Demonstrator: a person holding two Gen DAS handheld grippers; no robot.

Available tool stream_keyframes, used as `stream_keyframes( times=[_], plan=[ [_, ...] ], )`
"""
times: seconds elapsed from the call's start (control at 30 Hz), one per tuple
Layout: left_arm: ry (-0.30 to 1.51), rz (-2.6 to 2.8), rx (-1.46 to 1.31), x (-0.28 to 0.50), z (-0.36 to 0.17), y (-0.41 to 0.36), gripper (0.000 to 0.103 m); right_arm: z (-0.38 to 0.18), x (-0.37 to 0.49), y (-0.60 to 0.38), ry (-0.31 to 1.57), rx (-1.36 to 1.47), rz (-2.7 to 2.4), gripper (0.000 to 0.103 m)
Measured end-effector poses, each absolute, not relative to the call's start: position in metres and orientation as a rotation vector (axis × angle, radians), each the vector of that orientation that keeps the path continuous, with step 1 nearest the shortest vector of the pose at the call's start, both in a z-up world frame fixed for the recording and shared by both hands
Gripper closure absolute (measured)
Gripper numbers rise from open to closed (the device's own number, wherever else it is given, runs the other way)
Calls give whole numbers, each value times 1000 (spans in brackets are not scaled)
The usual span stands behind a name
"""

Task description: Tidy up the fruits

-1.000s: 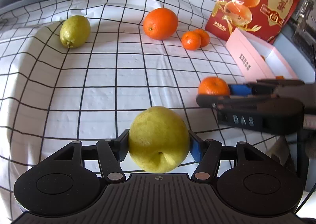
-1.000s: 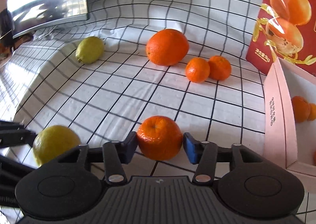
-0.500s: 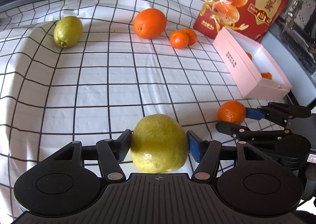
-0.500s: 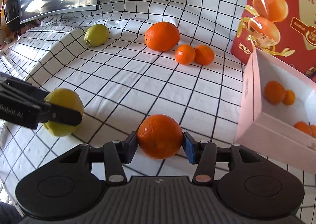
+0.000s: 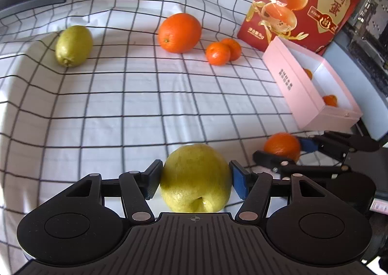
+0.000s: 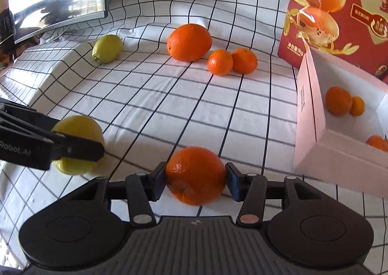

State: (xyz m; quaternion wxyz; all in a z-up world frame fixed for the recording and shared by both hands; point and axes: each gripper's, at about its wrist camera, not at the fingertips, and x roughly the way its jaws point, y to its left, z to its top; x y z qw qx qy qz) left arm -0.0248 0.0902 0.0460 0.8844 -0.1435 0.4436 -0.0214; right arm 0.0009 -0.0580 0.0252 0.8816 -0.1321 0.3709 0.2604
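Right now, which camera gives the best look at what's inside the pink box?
The right wrist view. It looks into the open pink box, showing two tangerines against its far wall and another near the frame edge. The left wrist view sees the box from its side, so only slivers of fruit peek over the wall.

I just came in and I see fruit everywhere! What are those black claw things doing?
A person is sorting fruit with two hand-held grippers. The left gripper is squeezing a yellow-green pear, and the right gripper is squeezing a mandarin. Both fruits are clamped between the pads, above the checked cloth. A pink box to the right already has a few mandarins inside. Another pear, a big orange and two small mandarins lie on the cloth, not yet picked up.
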Motion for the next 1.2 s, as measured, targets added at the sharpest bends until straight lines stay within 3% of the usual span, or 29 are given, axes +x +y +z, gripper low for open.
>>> stream_keyframes(
  times=[0.43, 0.77, 0.9, 1.07, 1.2],
  plan=[
    [878, -52, -222, -11, 44, 73, 37, 25, -8, -90, 798, -241, 523, 54],
    [883, -51, -251, -13, 44, 76, 37, 15, -24, -92, 758, -259, 490, 25],
    [890, -54, -286, -14, 44, 80, 37, 13, -22, -92, 762, -252, 490, 19],
    [901, -56, -339, -13, 42, 86, 37, 9, -19, -90, 784, -263, 507, 0],
    [924, -84, -385, -13, 37, 87, 36, 8, -22, -89, 778, -250, 475, 0]
  ],
)
